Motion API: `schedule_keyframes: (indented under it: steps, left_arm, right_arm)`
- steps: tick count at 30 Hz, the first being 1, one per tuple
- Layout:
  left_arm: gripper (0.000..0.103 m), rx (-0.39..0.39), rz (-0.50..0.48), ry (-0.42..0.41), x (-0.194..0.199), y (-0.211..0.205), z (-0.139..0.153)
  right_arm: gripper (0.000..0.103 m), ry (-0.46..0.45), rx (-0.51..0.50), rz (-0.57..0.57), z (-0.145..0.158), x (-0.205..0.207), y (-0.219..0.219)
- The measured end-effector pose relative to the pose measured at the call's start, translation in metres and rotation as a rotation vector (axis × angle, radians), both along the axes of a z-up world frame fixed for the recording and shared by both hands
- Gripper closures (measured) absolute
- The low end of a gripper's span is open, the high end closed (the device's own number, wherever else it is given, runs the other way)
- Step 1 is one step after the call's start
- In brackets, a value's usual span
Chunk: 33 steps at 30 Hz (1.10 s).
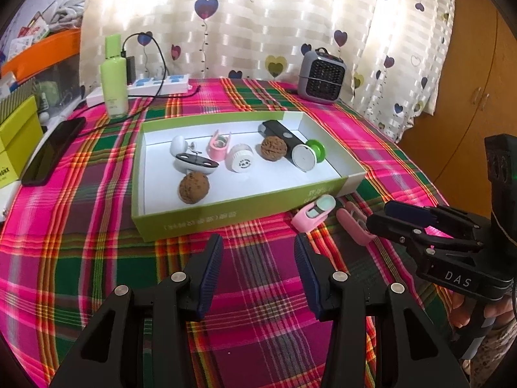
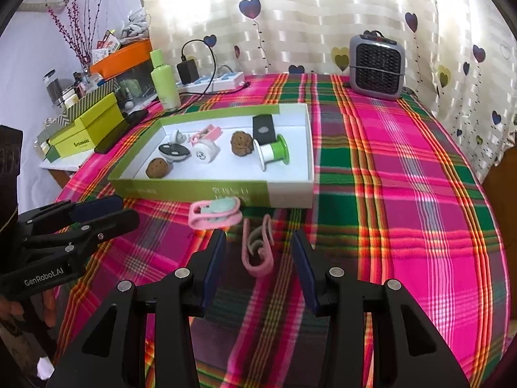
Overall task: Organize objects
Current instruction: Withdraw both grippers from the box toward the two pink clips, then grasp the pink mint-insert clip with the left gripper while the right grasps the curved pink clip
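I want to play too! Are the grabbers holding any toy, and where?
No. The left gripper and right gripper are both open and empty; the pink clip lies loose on the tablecloth.

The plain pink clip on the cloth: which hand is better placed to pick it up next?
Probably the right: the pink clip lies just ahead of the right tool, between its open fingers; the left tool faces bare cloth.

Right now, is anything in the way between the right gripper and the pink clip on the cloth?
Nothing visible. The pink clip lies on the plaid cloth just ahead of the right gripper, whose jaws are open. The other pink clip lies off to one side, beside the green box.
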<state>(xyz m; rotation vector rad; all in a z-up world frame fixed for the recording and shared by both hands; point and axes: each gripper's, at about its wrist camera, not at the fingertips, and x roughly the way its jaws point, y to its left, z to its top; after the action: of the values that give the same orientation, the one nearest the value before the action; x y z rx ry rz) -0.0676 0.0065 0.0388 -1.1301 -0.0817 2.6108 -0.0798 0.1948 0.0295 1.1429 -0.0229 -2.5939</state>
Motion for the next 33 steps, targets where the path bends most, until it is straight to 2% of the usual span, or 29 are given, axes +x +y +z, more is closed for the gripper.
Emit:
schedule_keyframes:
  steps: [14,33]
  left_arm:
    - [0.059,-0.002,-0.023,-0.023,-0.001,0.010,-0.006]
    - [0.059,-0.014,-0.056,-0.048,-0.012,0.019,-0.014]
  right_arm:
    - [0.060,-0.047,0.024,0.025,-0.014,0.001,-0.001]
    - [0.060,-0.054,0.110,0.057,-0.020,-0.018,-0.013]
